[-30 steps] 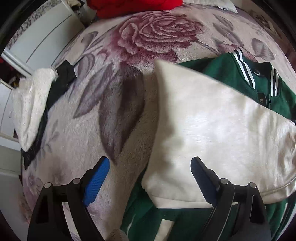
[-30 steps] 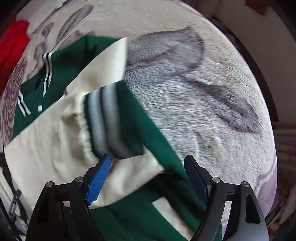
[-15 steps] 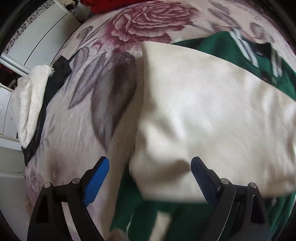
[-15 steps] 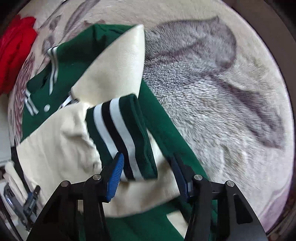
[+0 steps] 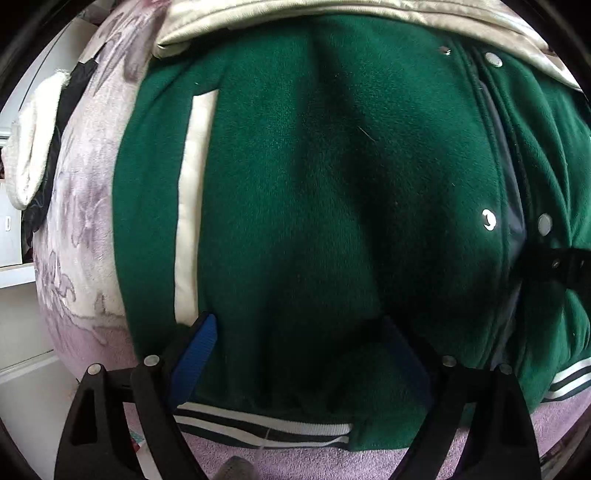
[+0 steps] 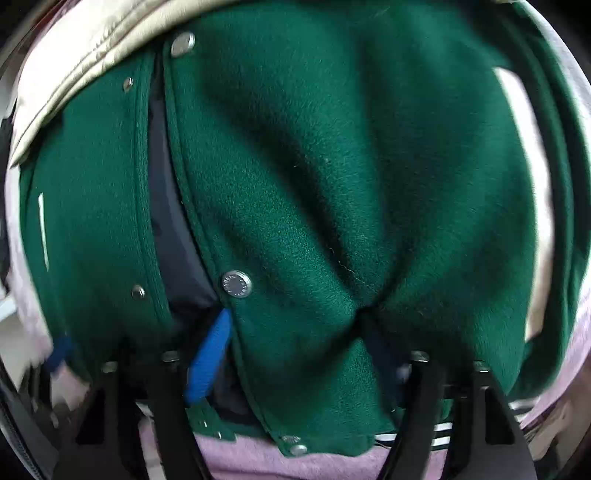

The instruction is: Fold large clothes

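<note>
Jacket (image 5: 332, 184), green w/ cream sleeves, lies front-up on the floral blanket (image 5: 77, 206) and fills both wrist views; we see its striped hem (image 5: 266, 428) nearest the left camera. Cream sleeve (image 5: 295, 11) is folded across the upper body. A cream pocket strip (image 5: 192, 206) runs down the left panel. Snap buttons (image 6: 236, 283) line the placket, which gapes a little to show dark lining (image 6: 166, 206).

Left gripper (image 5: 299, 350): we note jaws spread wide, hanging just above the lower left panel near the hem; no cloth pinched between them.

Right gripper (image 6: 295, 350): jaws have just been closing, w/ the right front edge of the jacket between them. The blue pad (image 6: 210, 362) sits in the placket gap and the green cloth bunches into a ridge toward the other finger; we read this as a pinch on the fabric.

At the left edge, a white fleecy item (image 5: 33, 140) over sth black (image 5: 74, 88) lies on the blanket. No containers in view.
</note>
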Tool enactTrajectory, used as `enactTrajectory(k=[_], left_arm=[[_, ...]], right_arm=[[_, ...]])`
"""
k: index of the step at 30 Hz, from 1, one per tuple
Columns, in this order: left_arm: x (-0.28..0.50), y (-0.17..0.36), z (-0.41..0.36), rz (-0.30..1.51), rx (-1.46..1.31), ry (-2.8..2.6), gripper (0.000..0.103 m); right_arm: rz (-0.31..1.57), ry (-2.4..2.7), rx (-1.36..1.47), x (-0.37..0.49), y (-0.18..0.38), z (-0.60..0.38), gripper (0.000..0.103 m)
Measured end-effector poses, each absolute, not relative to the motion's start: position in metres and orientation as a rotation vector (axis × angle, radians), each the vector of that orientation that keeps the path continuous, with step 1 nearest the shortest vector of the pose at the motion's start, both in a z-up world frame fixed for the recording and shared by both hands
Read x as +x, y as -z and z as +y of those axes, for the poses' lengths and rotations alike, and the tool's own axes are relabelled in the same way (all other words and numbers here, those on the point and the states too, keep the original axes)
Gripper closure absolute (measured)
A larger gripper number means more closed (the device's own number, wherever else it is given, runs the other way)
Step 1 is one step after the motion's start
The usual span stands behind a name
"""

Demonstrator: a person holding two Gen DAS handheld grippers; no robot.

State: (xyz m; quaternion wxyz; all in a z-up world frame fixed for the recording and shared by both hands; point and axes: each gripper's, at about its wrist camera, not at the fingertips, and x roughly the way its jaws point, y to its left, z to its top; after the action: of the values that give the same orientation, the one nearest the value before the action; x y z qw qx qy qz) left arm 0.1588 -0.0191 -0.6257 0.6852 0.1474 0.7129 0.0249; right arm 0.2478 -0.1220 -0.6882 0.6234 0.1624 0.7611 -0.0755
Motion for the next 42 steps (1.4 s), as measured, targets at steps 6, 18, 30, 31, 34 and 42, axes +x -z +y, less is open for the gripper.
enactTrajectory(k=[6, 18, 30, 31, 34, 42], left_arm=[[0.155, 0.596, 0.001, 1.541, 0.251, -0.112, 0.012], [0.156, 0.569, -0.037, 1.489, 0.219, -0.064, 0.012], [0.224, 0.642, -0.137, 1.427, 0.414, -0.103, 0.005], [0.223, 0.641, -0.136, 1.423, 0.412, -0.102, 0.003], [0.220, 0.641, -0.130, 1.412, 0.391, -0.095, 0.003], [0.231, 0.638, -0.128, 1.424, 0.400, -0.089, 0.003]], right_arm=[[1.656, 0.112, 0.490, 0.231, 0.640, -0.103, 0.092], [1.551, -0.145, 0.764, 0.216, 0.581, -0.193, 0.040], [1.568, 0.044, 0.301, 0.329, 0.642, -0.347, 0.040], [1.557, 0.069, 0.257, 0.333, 0.644, -0.351, 0.049], [1.462, 0.163, 0.452, 0.329, 0.640, -0.388, 0.085], [1.438, 0.178, 0.700, 0.281, 0.639, -0.445, 0.074]])
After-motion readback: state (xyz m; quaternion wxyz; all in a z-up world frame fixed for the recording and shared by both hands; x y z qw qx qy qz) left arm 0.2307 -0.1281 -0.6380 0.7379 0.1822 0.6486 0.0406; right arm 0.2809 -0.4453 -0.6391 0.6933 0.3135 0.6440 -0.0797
